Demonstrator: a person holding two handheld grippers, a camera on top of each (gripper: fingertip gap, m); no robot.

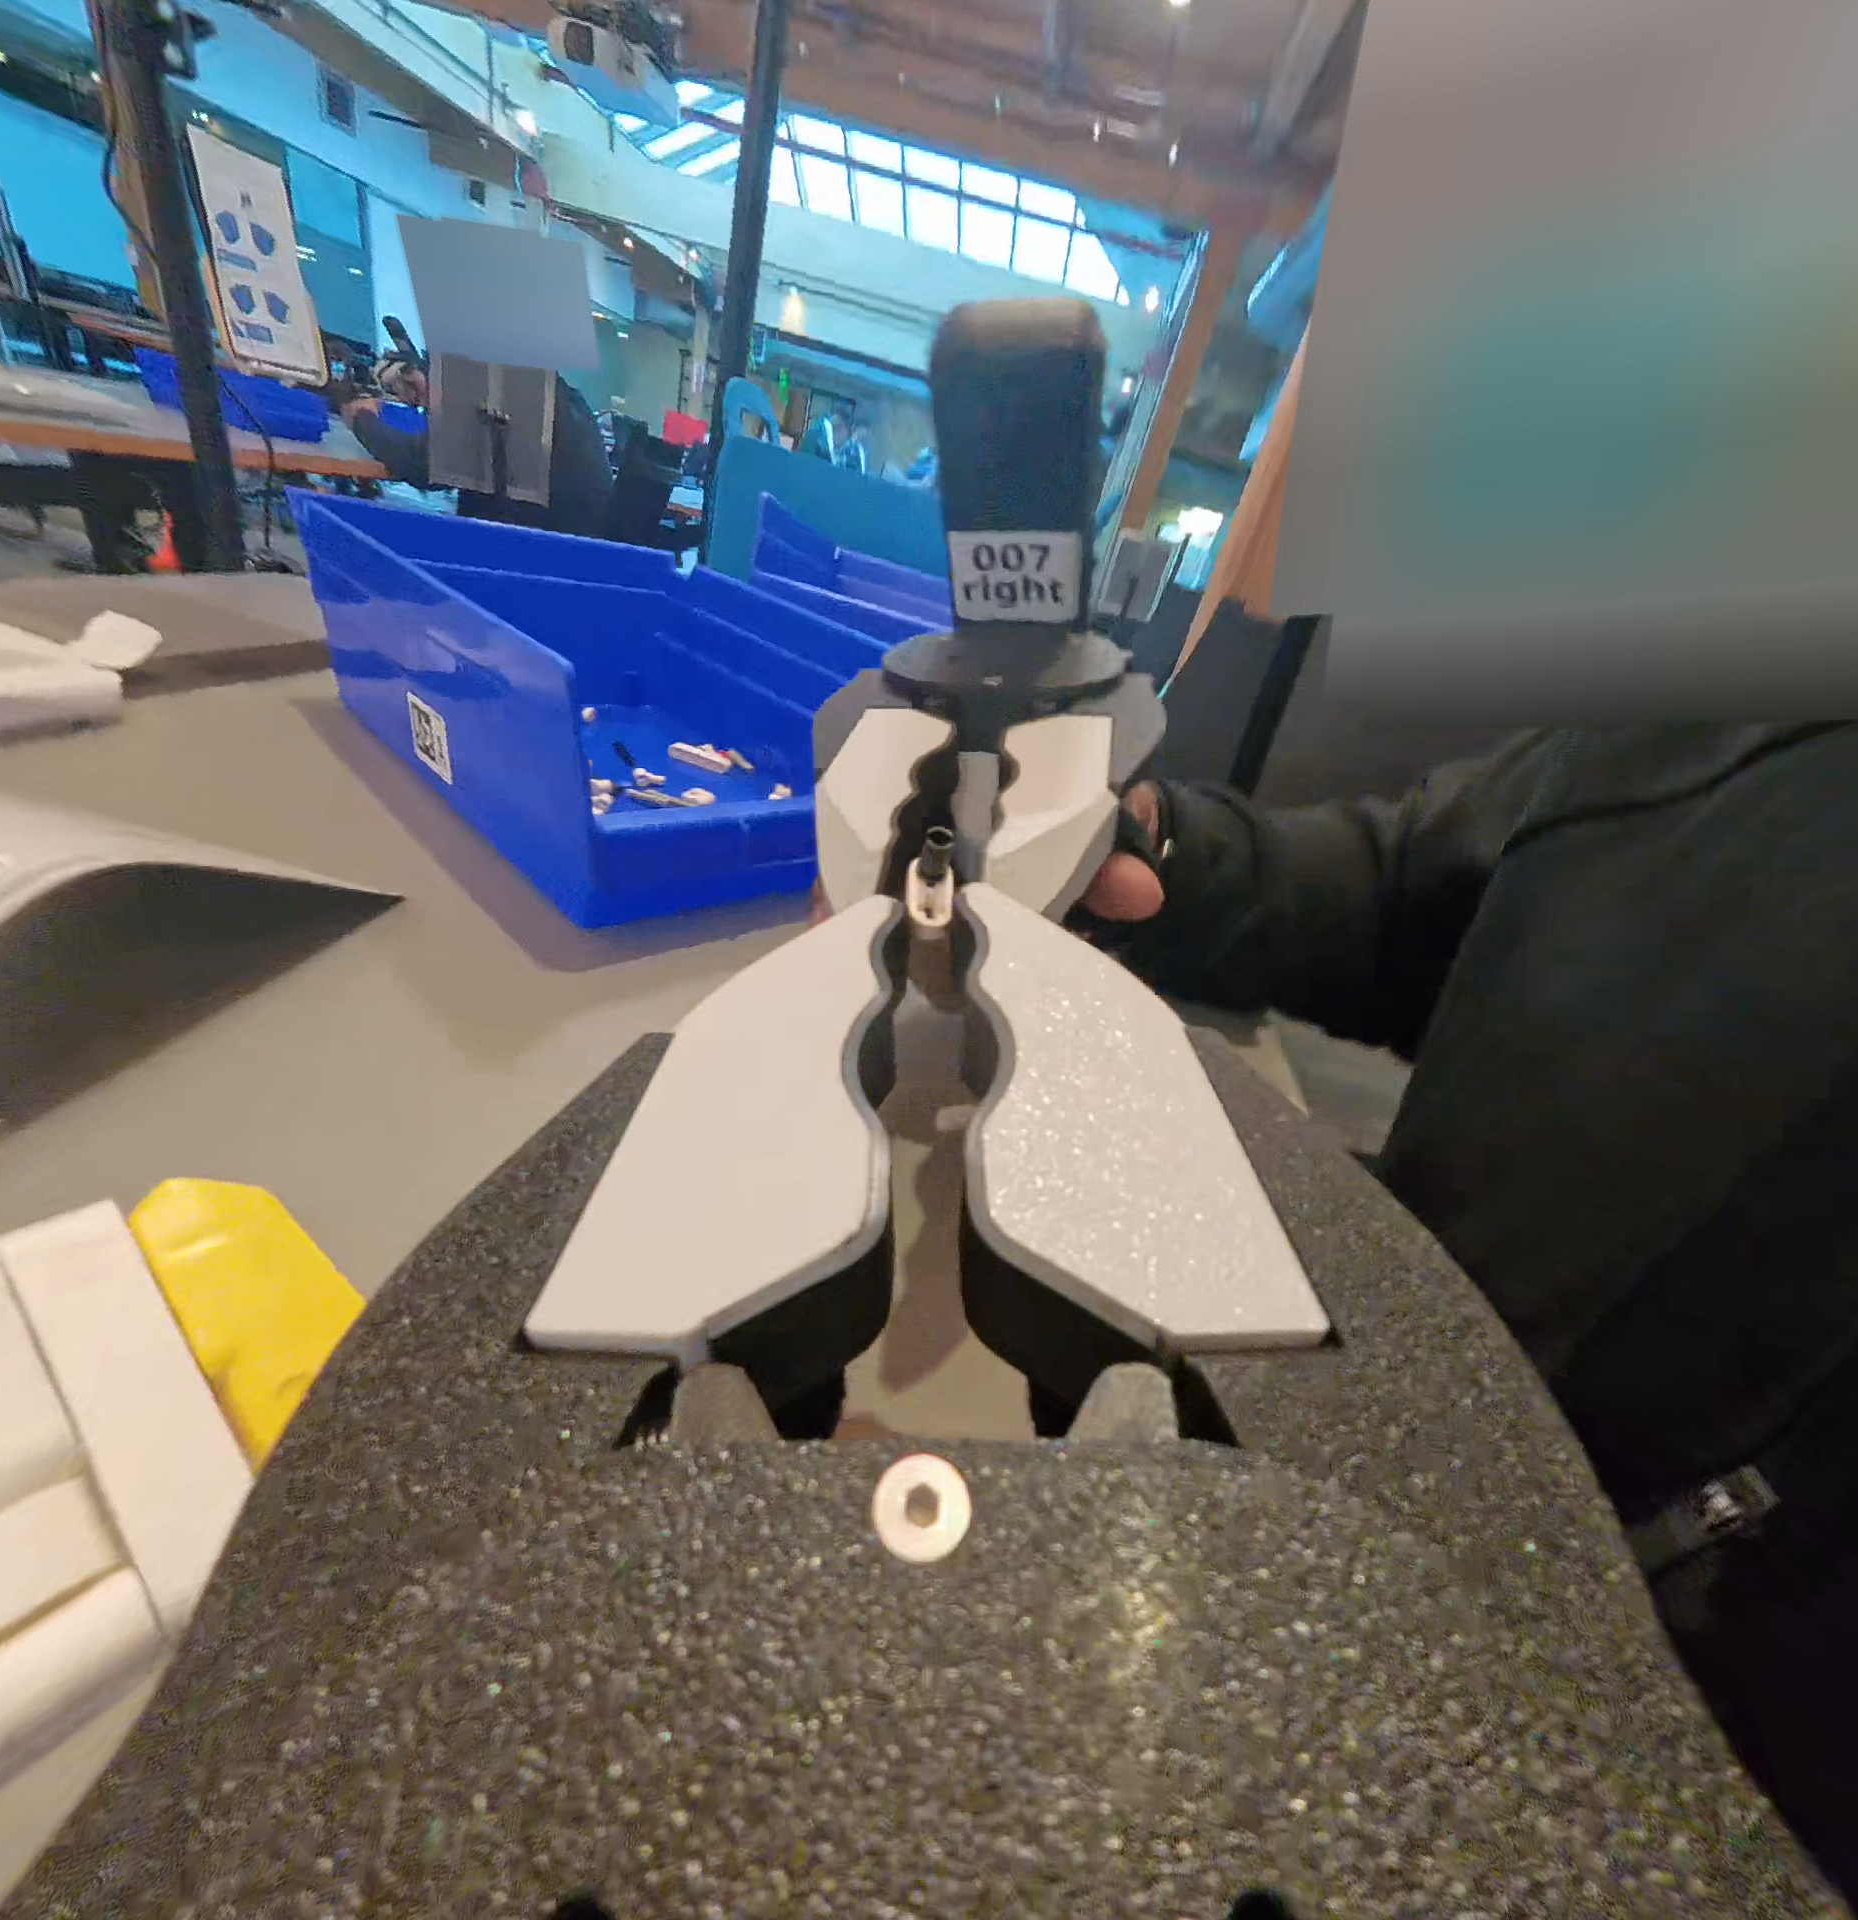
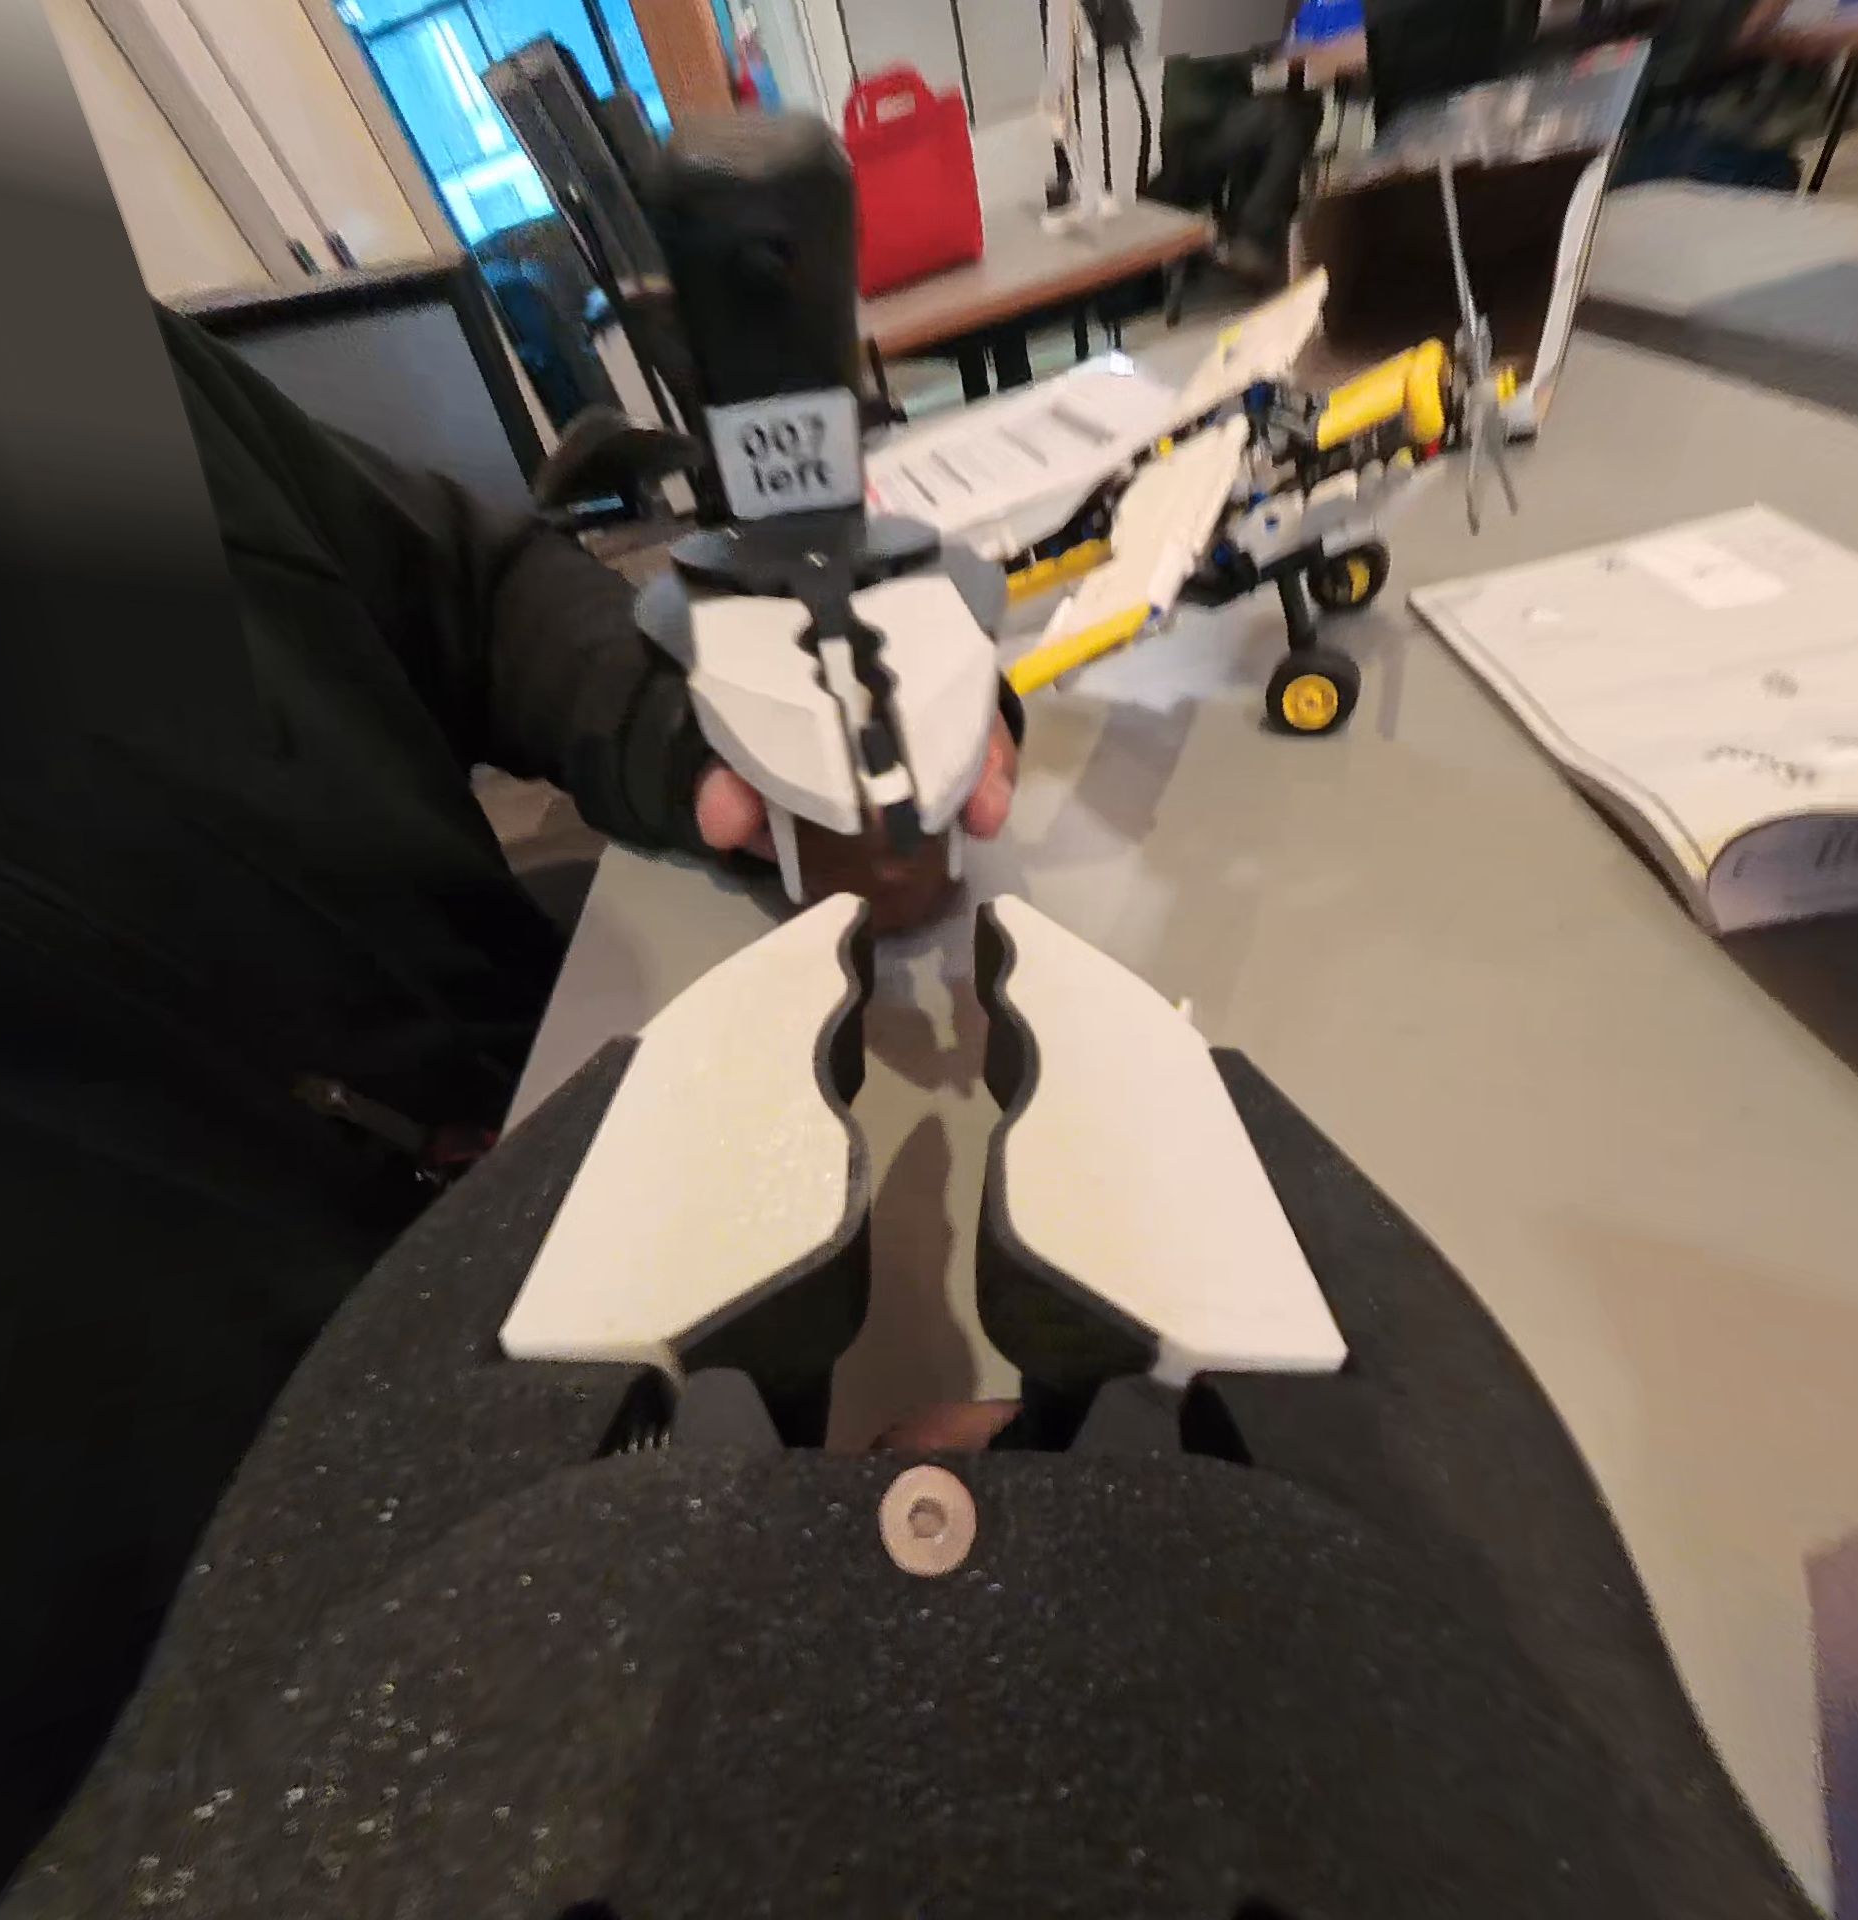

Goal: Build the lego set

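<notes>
Bin (image 1: 509,675) left behind right gripper (image 1: 940,821); parts (image 1: 686,774) in bin.

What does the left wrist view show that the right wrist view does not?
Left only: a blue bin with small pale parts in it, and a yellow piece at the lower left. Right only: a white and yellow toy plane, an open booklet and a red bag. Both: the grey table, each opposite tool, and the left tool pinching a small white piece with a black pin.
</notes>
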